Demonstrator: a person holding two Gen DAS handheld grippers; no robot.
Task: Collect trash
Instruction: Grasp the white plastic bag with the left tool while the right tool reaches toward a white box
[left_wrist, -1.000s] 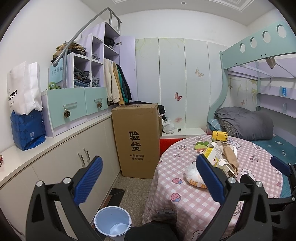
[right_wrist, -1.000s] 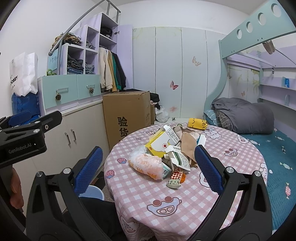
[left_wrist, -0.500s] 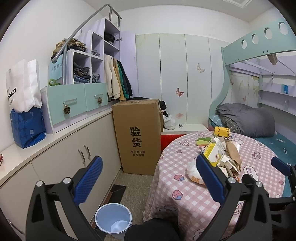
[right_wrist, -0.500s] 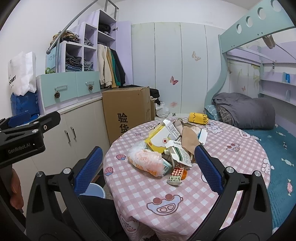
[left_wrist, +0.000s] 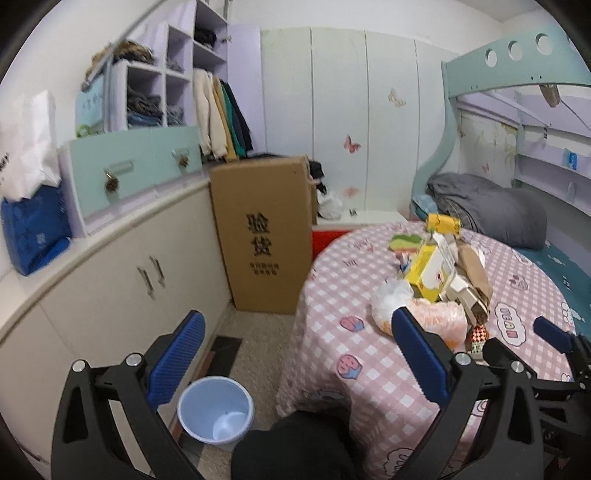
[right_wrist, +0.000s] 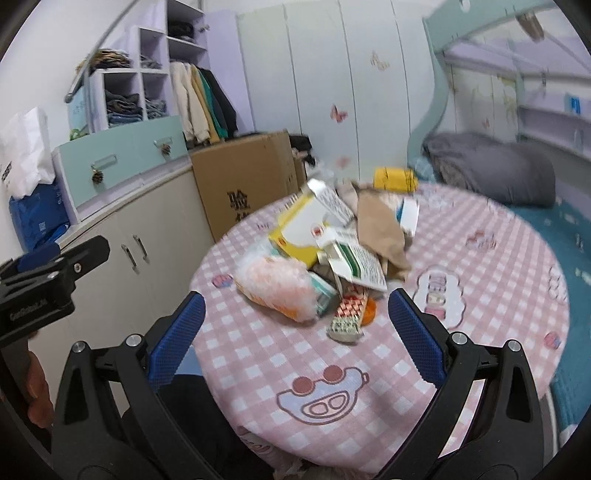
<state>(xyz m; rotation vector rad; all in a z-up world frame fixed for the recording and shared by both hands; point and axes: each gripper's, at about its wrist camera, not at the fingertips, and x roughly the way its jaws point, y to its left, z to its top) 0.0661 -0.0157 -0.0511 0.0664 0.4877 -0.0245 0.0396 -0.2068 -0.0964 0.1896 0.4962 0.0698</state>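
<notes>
A pile of trash (right_wrist: 325, 254) lies on the round table with the pink checked cloth (right_wrist: 369, 369): a yellow carton (right_wrist: 299, 229), an orange plastic bag (right_wrist: 277, 288), a green-and-white box (right_wrist: 360, 264), brown paper (right_wrist: 380, 229) and a small wrapper (right_wrist: 349, 317). The pile also shows in the left wrist view (left_wrist: 436, 284). A pale blue bin (left_wrist: 216, 411) stands on the floor left of the table. My right gripper (right_wrist: 293, 336) is open and empty, just short of the pile. My left gripper (left_wrist: 295, 362) is open and empty, above the bin and the table's left edge.
A tall cardboard box (left_wrist: 264, 236) stands behind the table by the white cabinets (left_wrist: 110, 280). A bunk bed with a grey duvet (left_wrist: 491, 210) is at the right. A yellow item (right_wrist: 395, 179) lies at the table's far side.
Both grippers have moved forward and tipped down toward the table. The pile looks larger in the right wrist view, and the bin shows more fully in the left. Both stay open.
</notes>
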